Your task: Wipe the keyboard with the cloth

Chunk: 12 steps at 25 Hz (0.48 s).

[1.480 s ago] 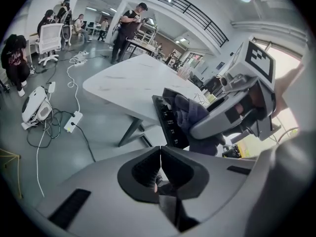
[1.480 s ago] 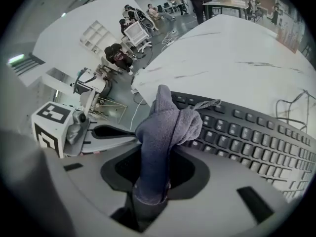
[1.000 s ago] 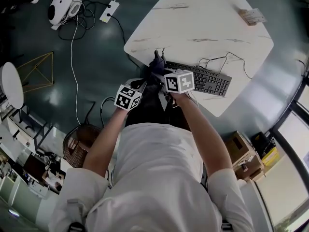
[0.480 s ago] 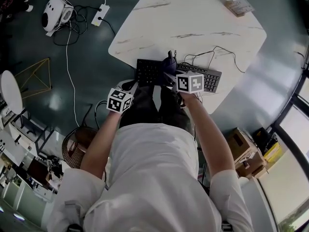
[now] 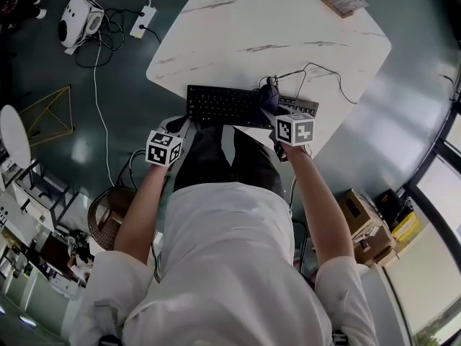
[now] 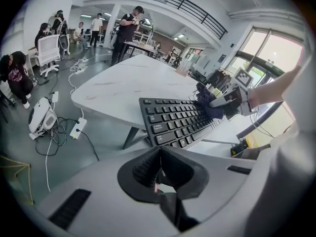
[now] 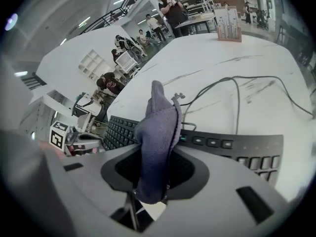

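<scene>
A black keyboard [image 5: 223,107] lies along the near edge of the white marble table [image 5: 274,27]. My right gripper [image 5: 277,114] is shut on a dark blue-grey cloth [image 5: 269,96], which rests on the keys right of the keyboard's middle. In the right gripper view the cloth [image 7: 158,127] stands up out of the jaws over the keyboard [image 7: 232,147]. My left gripper [image 5: 181,126] hangs just off the keyboard's left front corner, shut and holding nothing. The left gripper view shows its pads [image 6: 148,164] pressed together, with the keyboard [image 6: 173,122] and the cloth [image 6: 206,105] beyond.
The keyboard's cable [image 5: 320,74] loops across the table behind it. A small holder [image 5: 344,1] sits at the far edge. On the floor lie a power strip [image 5: 139,21] and a white device [image 5: 79,14]. Cardboard boxes [image 5: 360,222] stand at the right. People are in the background.
My right gripper has drawn the cloth rightwards along the keyboard, from its left end to past the middle. The left gripper has dropped back to the left corner.
</scene>
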Available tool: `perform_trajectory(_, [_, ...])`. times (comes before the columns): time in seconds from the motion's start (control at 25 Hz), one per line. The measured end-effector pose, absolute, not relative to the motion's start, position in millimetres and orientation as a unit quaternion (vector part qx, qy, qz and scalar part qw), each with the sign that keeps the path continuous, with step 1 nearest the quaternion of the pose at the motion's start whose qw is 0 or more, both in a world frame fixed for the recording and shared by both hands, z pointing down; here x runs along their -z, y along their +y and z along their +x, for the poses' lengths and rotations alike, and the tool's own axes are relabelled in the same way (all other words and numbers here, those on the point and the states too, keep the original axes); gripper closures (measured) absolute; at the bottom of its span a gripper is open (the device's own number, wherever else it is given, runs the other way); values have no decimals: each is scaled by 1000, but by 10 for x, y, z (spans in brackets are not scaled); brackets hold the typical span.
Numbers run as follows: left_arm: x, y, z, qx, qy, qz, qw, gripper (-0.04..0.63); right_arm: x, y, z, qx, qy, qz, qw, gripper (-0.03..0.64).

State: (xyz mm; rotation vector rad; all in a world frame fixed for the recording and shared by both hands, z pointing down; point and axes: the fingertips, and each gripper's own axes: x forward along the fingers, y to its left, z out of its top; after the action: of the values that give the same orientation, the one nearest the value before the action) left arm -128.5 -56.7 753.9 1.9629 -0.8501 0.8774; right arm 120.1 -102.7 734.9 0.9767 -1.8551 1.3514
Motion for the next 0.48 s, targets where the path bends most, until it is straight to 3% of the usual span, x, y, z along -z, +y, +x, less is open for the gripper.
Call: perform_trajectory(0.48, [-7540, -579, -1272, -359, -343, 775, 391, 580, -7368, -872, 2540, -482, -681, 420, 357, 479])
